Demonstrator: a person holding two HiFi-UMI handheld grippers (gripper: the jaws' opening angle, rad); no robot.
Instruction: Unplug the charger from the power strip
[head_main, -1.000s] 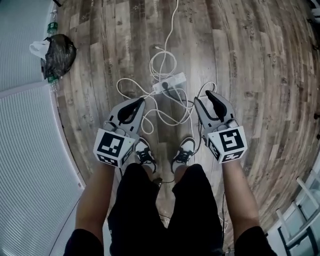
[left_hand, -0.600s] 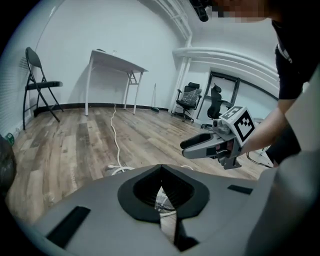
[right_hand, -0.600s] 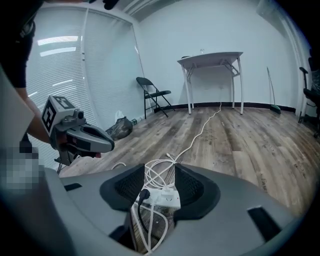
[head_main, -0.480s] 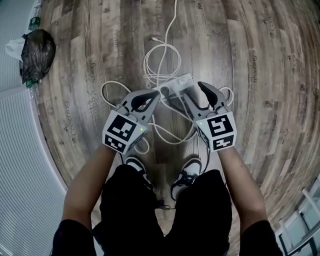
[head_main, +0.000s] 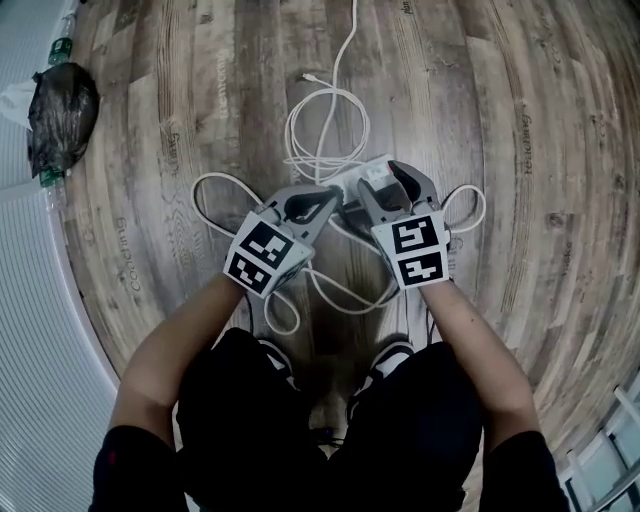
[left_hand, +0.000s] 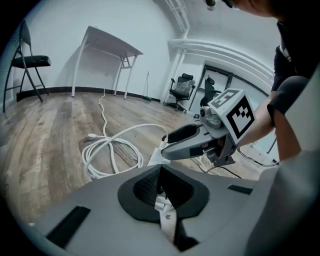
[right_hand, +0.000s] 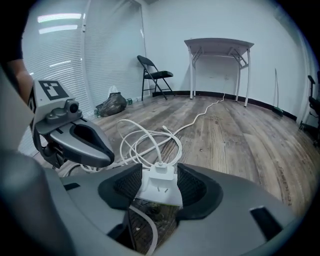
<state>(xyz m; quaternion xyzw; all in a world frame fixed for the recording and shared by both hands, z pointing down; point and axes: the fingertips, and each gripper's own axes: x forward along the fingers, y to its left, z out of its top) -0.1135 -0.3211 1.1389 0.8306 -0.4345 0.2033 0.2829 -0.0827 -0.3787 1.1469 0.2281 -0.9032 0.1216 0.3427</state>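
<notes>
Right gripper (right_hand: 160, 176) fingers, just opened, straddle the charger (right_hand: 160, 168) and power strip (right_hand: 160, 194) at lower centre, while left gripper (left_hand: 160, 172) fingers are together, so the unpinned strip could lift too.

In the middle of the head view, the power strip (head_main: 346, 184) lay mostly hidden behind the left gripper (head_main: 325, 197) and the right gripper (head_main: 381, 178); only a white sliver showed between them. The white cable (head_main: 340, 60) ran off the top edge. The knees largely covered the person's shoes (head_main: 393, 350). In the left gripper view, a white piece (left_hand: 167, 220) under the meeting jaws could not be identified. The folding chair (left_hand: 30, 61) was clipped at the left edge.
</notes>
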